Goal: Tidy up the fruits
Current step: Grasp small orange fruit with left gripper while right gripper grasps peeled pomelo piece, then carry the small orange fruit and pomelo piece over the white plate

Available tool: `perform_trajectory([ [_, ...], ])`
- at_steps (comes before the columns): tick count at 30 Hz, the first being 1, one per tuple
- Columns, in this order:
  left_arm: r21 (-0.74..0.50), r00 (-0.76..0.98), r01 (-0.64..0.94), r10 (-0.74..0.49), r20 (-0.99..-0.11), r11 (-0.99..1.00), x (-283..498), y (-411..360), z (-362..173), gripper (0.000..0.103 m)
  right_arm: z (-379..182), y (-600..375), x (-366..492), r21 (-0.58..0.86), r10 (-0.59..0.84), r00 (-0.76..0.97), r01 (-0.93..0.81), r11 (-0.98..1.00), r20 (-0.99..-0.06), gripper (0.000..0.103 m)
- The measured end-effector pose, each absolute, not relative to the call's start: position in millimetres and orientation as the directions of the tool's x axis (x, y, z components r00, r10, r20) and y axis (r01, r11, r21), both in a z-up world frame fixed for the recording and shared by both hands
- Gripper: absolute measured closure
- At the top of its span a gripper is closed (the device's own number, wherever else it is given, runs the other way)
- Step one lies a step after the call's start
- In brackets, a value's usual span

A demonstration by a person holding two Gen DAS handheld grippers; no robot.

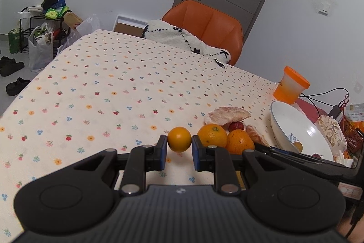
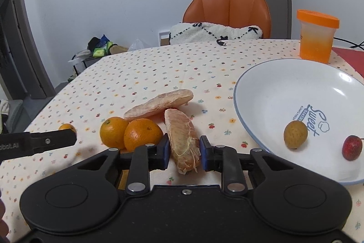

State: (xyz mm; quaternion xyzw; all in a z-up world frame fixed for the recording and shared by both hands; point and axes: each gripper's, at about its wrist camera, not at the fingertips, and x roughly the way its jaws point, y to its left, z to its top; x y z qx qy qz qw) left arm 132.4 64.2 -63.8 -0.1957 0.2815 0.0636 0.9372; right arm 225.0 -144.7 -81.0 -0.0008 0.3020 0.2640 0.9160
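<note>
Orange chair (image 2: 229, 8) behind floral tablecloth (image 1: 113, 88); orange-lidded jar (image 2: 317, 35) at right

Both wrist views sit low, close above the surface (image 1: 102, 83), facing the orange chair (image 1: 204, 24) and door. Left view tilts, looks from further left; right view is level, nearer the white bowl (image 2: 284, 88). Shared: two oranges (image 2: 127, 132), pomelo segments, bowl, orange-lidded jar (image 2: 317, 35).

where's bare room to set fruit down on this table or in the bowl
Free: the wide tablecloth stretch left of the small orange, back to the chair; most of the white bowl, which holds only a longan and a red fruit.
Crowded: the two oranges and pomelo segments beside the bowl.
</note>
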Motion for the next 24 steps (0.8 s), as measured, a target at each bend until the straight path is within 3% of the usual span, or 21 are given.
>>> perform_trajectory([
  [24,-0.298,0.867,-0.16,-0.011,-0.499,0.941,127.3,25.7,-36.9,0.082,-45.1,-187.2,195.2,0.208,0.526,0.733,-0.487,0.849,-0.431,0.079],
])
